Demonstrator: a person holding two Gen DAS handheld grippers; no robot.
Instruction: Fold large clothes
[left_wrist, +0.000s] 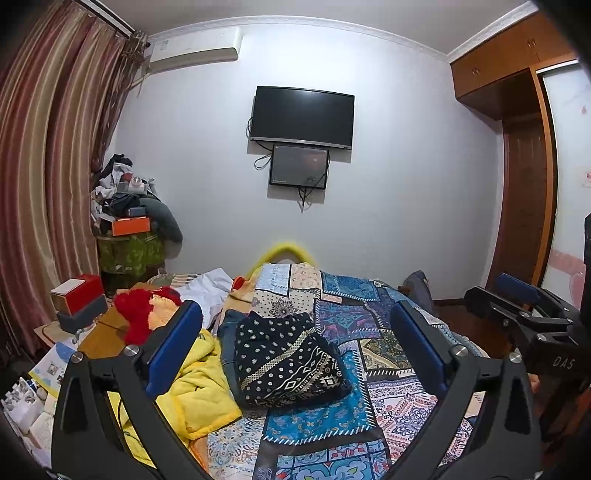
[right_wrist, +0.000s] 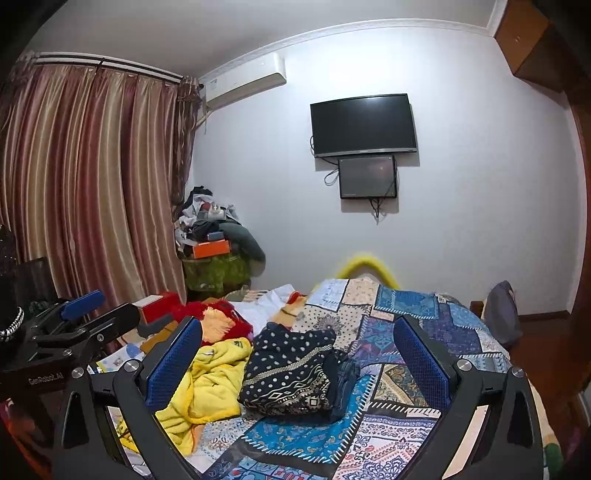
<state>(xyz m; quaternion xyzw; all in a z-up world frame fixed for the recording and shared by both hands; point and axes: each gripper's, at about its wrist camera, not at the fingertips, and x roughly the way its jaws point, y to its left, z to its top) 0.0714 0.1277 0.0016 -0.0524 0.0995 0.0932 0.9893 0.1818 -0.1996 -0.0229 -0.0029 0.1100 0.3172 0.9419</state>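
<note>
So on the far left there's the striped curtain (left_wrist: 44, 155), then a red fuzzy thing (left_wrist: 142, 314) and a yellow blanket (left_wrist: 201, 384) bunched at the bed's edge. The left claw (left_wrist: 295, 347) is spread wide, gripping nothing, hovering over the bed. Right between its fingers sits the dark patterned garment (left_wrist: 288, 365), already folded into a bundle on the patchwork bedspread (left_wrist: 373, 321). The right claw (right_wrist: 297, 354) is wide too, empty, same bundle (right_wrist: 291, 373) in front of it.
</note>
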